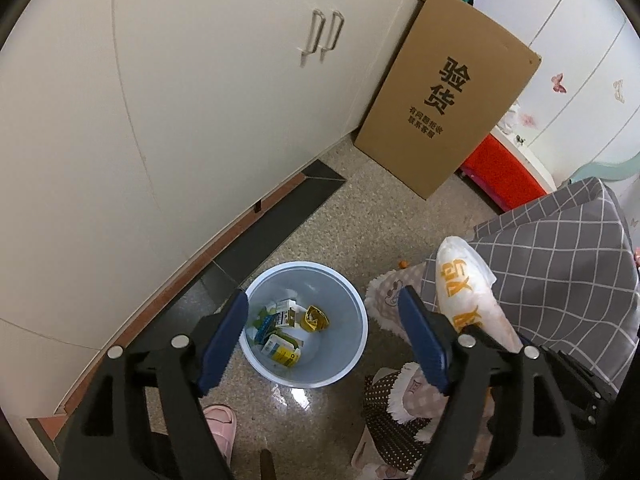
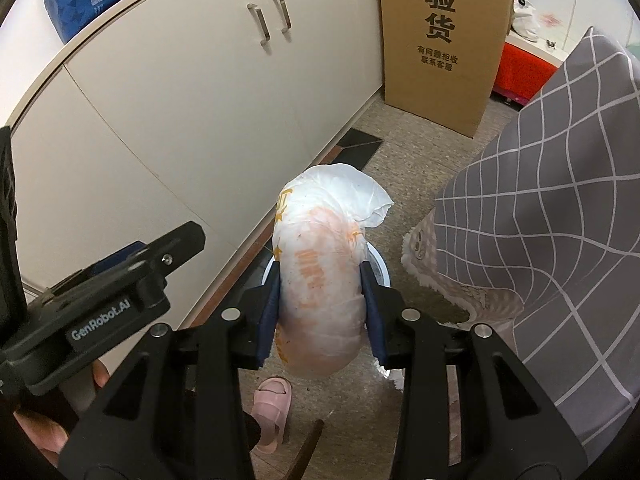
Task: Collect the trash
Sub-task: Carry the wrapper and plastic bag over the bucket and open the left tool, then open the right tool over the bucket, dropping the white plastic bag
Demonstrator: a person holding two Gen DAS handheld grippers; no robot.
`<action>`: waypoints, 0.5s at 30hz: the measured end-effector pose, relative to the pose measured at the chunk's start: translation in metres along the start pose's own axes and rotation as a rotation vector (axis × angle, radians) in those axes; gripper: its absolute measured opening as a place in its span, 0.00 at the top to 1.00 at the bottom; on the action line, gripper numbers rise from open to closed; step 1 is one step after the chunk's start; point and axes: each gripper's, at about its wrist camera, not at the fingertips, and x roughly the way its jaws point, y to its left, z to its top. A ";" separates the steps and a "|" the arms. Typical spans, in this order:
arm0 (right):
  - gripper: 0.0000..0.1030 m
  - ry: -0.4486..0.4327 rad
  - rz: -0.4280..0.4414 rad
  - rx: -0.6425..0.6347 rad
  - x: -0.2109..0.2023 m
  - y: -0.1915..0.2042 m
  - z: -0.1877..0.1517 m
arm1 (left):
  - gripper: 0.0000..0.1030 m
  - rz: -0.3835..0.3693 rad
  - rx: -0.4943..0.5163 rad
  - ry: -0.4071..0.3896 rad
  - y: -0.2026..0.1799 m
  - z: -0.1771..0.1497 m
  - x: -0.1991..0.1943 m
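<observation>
Speckled floor (image 1: pixel 360 208) runs beside cream cabinets (image 1: pixel 160 120), bearing a bin (image 1: pixel 344 344).

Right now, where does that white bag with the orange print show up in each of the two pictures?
Left wrist view: the white bag is at lower right, beside the right finger of the open left gripper.
Right wrist view: the bag fills the centre, clamped in the right gripper.
Shared landmark: the cardboard box leaning against the white cabinet.
</observation>
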 end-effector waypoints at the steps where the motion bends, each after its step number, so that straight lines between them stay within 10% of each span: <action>1: 0.64 -0.002 0.001 -0.001 0.000 0.001 0.001 | 0.25 -0.004 -0.010 -0.001 0.002 0.000 -0.001; 9: 0.62 -0.036 0.034 -0.008 0.001 0.016 0.012 | 0.24 -0.014 -0.144 -0.024 0.031 0.004 -0.009; 15: 0.35 -0.110 0.054 0.001 0.006 0.020 0.032 | 0.24 0.015 -0.227 -0.035 0.052 0.007 -0.009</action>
